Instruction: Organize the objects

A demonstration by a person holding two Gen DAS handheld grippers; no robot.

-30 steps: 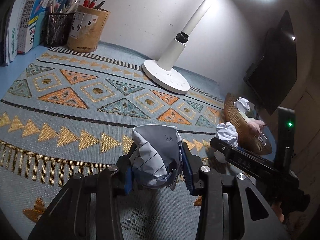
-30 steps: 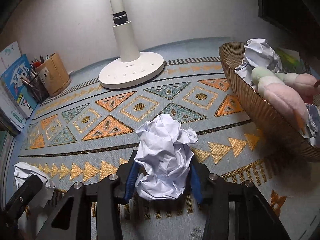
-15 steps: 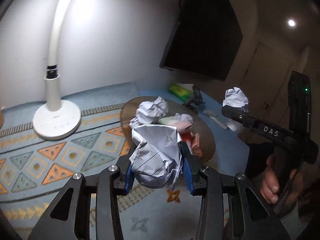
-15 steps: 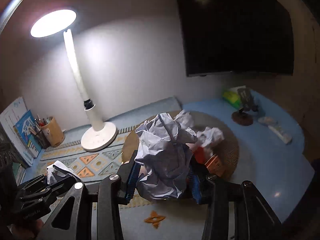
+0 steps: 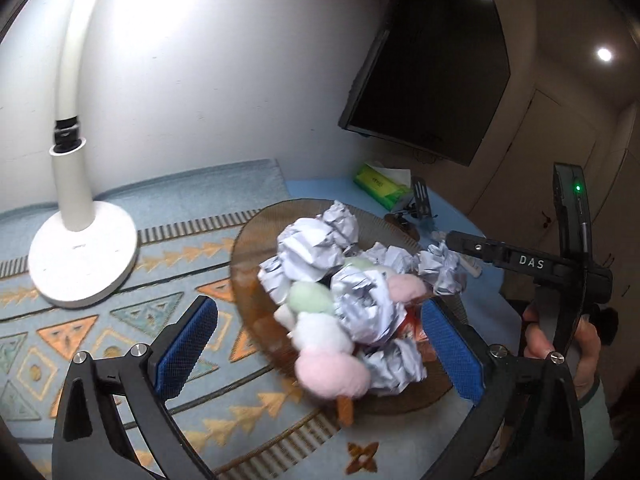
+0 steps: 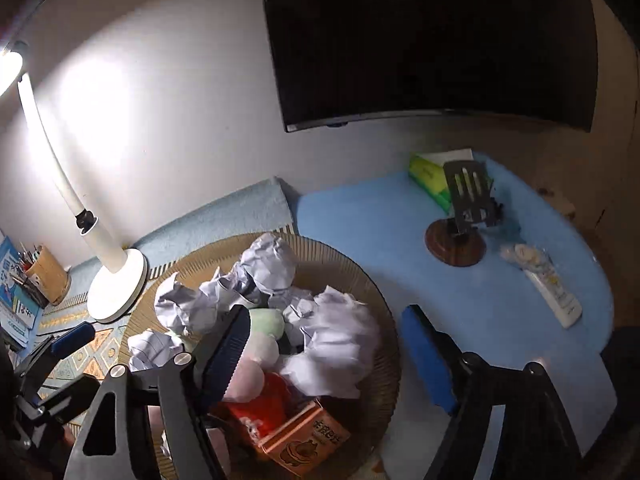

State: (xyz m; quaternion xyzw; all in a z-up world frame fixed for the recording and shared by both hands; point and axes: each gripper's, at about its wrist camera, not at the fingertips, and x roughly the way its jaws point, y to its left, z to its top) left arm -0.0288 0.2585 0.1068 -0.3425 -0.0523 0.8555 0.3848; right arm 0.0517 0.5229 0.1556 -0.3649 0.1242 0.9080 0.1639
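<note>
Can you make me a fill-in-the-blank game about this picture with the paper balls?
1. The crumpled paper balls lie in the round woven ____.
2. The left gripper is open and holds ____.
3. The white desk lamp stands on the patterned ____.
4. The tissue pack by the wall is ____ in colour.

Missing words: basket; nothing; mat; green

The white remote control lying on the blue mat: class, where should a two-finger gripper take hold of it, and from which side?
Grip the white remote control across its narrow width near mid-length, coming from above. It lies flat on the blue mat, long and slim, so only its long edges give the fingers opposing faces. A clear wrapper crowds its far end; probably stay toward the near half.
</note>
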